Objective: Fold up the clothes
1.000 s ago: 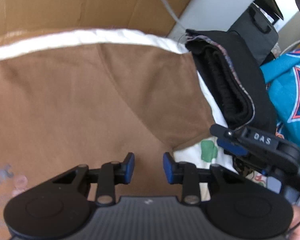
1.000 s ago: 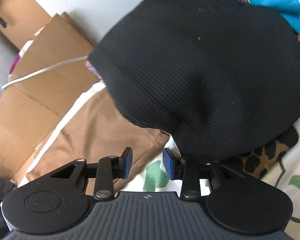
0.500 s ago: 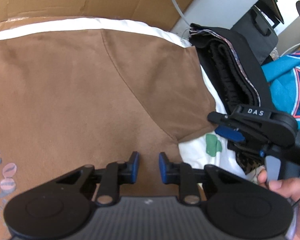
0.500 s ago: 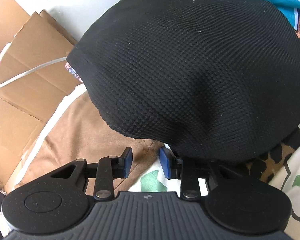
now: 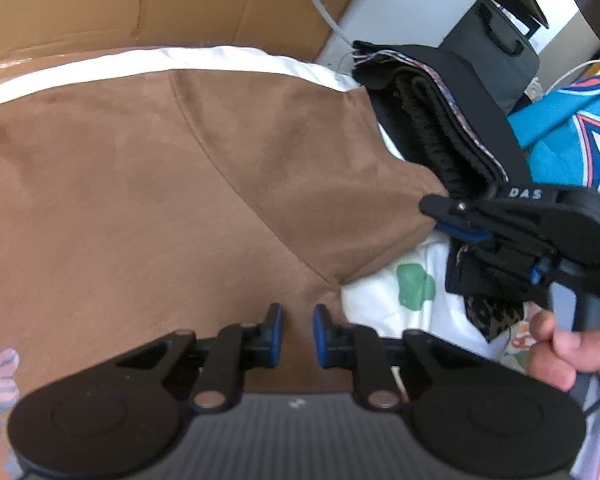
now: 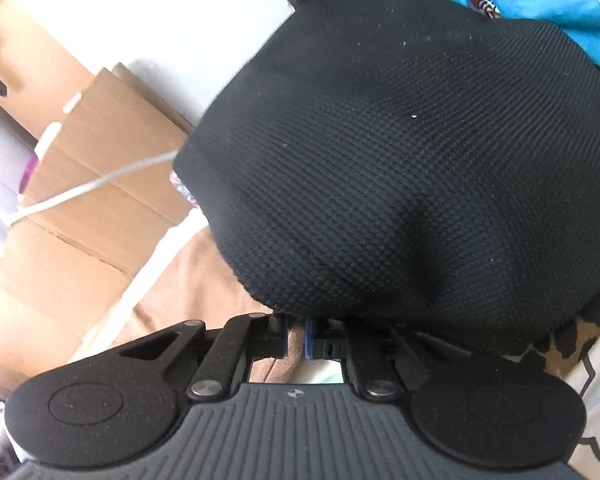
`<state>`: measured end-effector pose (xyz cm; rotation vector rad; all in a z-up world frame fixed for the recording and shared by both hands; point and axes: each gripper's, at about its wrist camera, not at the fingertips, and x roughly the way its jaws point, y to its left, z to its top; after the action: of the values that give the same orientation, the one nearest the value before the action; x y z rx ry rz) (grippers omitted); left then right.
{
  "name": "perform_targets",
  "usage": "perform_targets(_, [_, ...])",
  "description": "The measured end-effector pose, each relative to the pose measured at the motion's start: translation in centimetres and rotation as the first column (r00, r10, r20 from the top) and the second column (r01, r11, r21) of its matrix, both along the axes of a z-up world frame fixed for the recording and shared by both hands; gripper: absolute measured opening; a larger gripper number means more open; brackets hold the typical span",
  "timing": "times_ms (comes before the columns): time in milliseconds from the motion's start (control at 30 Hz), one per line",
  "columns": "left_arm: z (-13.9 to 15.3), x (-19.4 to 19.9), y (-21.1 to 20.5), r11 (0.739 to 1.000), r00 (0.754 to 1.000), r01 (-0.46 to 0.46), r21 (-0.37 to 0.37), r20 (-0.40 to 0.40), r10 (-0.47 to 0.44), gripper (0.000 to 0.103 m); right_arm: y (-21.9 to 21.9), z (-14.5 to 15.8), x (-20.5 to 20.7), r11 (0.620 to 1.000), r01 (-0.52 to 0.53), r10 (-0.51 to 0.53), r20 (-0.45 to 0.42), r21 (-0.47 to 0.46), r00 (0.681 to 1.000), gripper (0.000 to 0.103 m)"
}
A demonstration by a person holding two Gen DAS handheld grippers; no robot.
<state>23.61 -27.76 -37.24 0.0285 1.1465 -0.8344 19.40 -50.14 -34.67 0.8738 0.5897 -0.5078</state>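
Observation:
A brown shirt (image 5: 180,200) lies spread flat on a white patterned bedsheet (image 5: 380,300). My left gripper (image 5: 298,336) hovers low over the shirt near its right sleeve seam, open by a narrow gap, with flat fabric showing between the fingers. My right gripper (image 5: 440,216) is at the sleeve's tip, held by a person's hand (image 5: 568,356). In the right wrist view the right gripper (image 6: 296,338) is shut on a pinch of the brown shirt (image 6: 188,280), right under the edge of a folded black garment pile (image 6: 400,160).
The black garment pile (image 5: 440,120) sits against the shirt's right side. A teal printed cloth (image 5: 572,140) lies beyond it. Flattened cardboard (image 5: 140,0) with a grey cable (image 5: 320,12) borders the far edge. A dark bag (image 5: 492,48) stands at the back.
The right gripper moved in to the sleeve tip and went from open to shut on the brown fabric. The left gripper's gap narrowed while it stayed over the shirt.

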Motion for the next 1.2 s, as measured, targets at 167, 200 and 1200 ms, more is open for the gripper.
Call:
perform_targets(167, [-0.4, -0.4, -1.8, 0.998, 0.998, 0.058, 0.01, 0.015, -0.058, 0.012, 0.2, 0.3, 0.2, 1.0, -0.028, 0.028, 0.024, -0.015, 0.999, 0.006])
perform_targets(200, [-0.6, -0.4, -2.0, 0.998, 0.998, 0.059, 0.013, 0.02, -0.06, 0.01, 0.2, 0.4, 0.2, 0.999, -0.037, 0.037, 0.031, -0.017, 0.999, 0.006])
perform_targets(1200, [-1.4, 0.2, -2.0, 0.999, 0.999, 0.038, -0.022, 0.029, -0.038, 0.0, 0.8, 4.8, -1.4, 0.959, -0.263, 0.272, 0.084, -0.109, 0.959, 0.005])
